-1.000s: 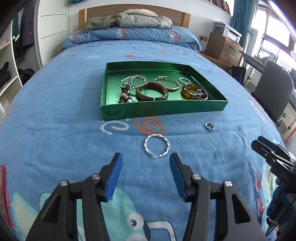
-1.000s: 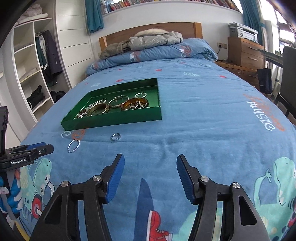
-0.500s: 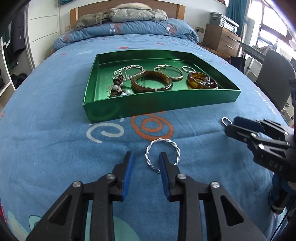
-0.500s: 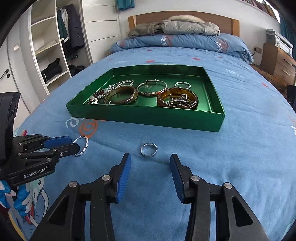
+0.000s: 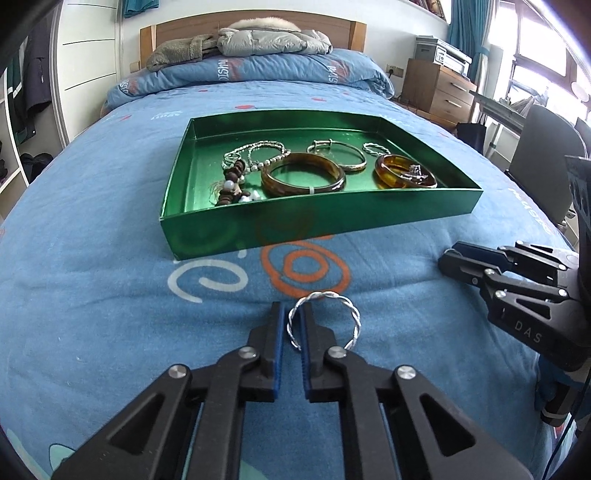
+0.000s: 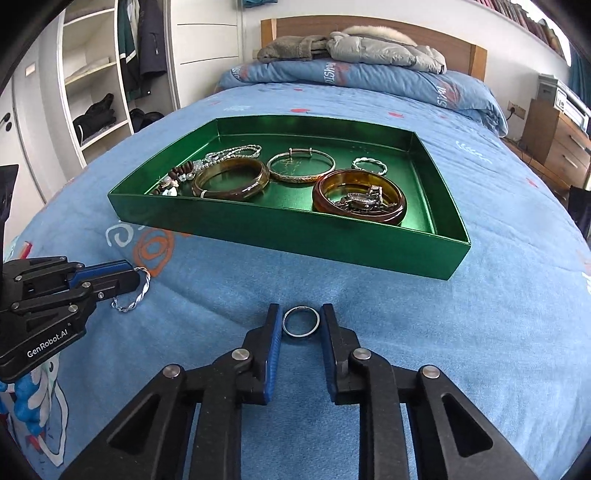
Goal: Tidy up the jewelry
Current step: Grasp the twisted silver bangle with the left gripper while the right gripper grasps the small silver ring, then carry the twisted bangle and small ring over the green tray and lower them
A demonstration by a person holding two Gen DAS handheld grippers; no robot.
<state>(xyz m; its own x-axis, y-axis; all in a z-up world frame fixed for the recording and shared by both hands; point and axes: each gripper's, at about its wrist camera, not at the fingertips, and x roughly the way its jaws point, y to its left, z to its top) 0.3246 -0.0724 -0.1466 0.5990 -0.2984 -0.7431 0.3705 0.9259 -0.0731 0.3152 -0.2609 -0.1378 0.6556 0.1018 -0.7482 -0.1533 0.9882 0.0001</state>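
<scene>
Blue bedspread [image 5: 92, 295] carrying, ahead of both grippers, a green tray [image 6: 258, 225] with bangles [image 6: 231, 179] inside. Left gripper [image 5: 291, 325]: fingers pressed nearly together, pinching the near left rim of the twisted silver bracelet [image 5: 332, 295]. Right gripper [image 6: 301, 325]: fingers narrowly spread, flanking the small silver ring [image 6: 301, 321], which lies on the bedspread between the pads; contact cannot be told.

The green tray [image 6: 332, 243] has a glossy, mirror-like foil finish. The twisted silver bracelet [image 5: 324, 317] and small ring [image 6: 301, 321] are shiny metal. The bed's blue blanket [image 6: 480, 314] is matt, nubbly cloth; the headboard [image 5: 255, 27] is smooth wood.
</scene>
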